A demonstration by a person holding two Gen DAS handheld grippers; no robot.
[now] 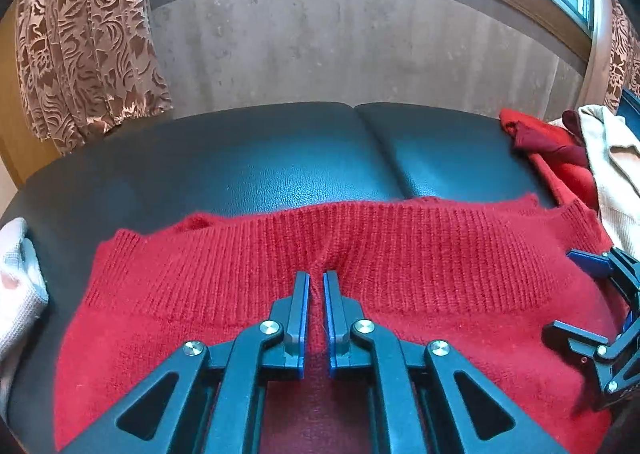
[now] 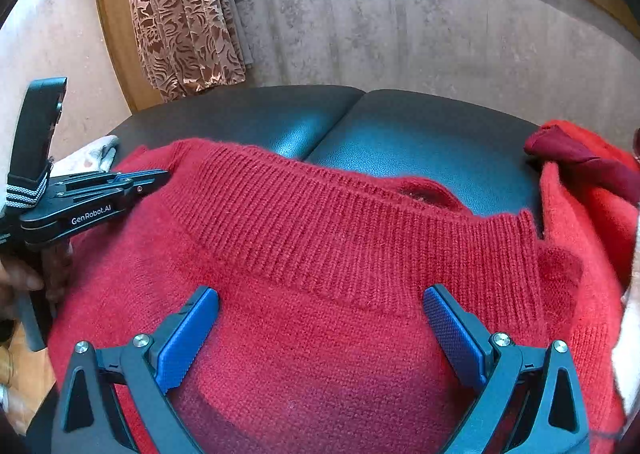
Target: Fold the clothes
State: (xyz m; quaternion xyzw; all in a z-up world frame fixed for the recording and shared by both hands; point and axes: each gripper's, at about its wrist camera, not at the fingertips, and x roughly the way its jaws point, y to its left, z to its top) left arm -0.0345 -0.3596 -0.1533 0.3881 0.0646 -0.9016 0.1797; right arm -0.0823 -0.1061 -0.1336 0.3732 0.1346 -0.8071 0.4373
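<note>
A red knit sweater (image 1: pixel 400 262) lies spread on a black leather cushion (image 1: pixel 280 158), its ribbed band toward the far side. My left gripper (image 1: pixel 316 279) is shut on a small raised fold of that ribbed band, and red knit shows between the blue pads. In the right wrist view the left gripper (image 2: pixel 164 175) sits at the sweater's (image 2: pixel 320 334) left edge, held by a hand. My right gripper (image 2: pixel 321 293) hovers over the sweater body just below the ribbed band, open wide with nothing between its fingers. It also shows at the right edge of the left wrist view, the right gripper (image 1: pixel 568 290) open.
A pile of clothes lies at the cushion's right end: a red garment (image 1: pixel 560 158), a dark maroon cloth (image 2: pixel 580 158) and a cream garment (image 1: pixel 612 158). A white cloth (image 1: pixel 18 286) lies at the left end. A patterned curtain (image 1: pixel 88 46) and a wall stand behind the cushion.
</note>
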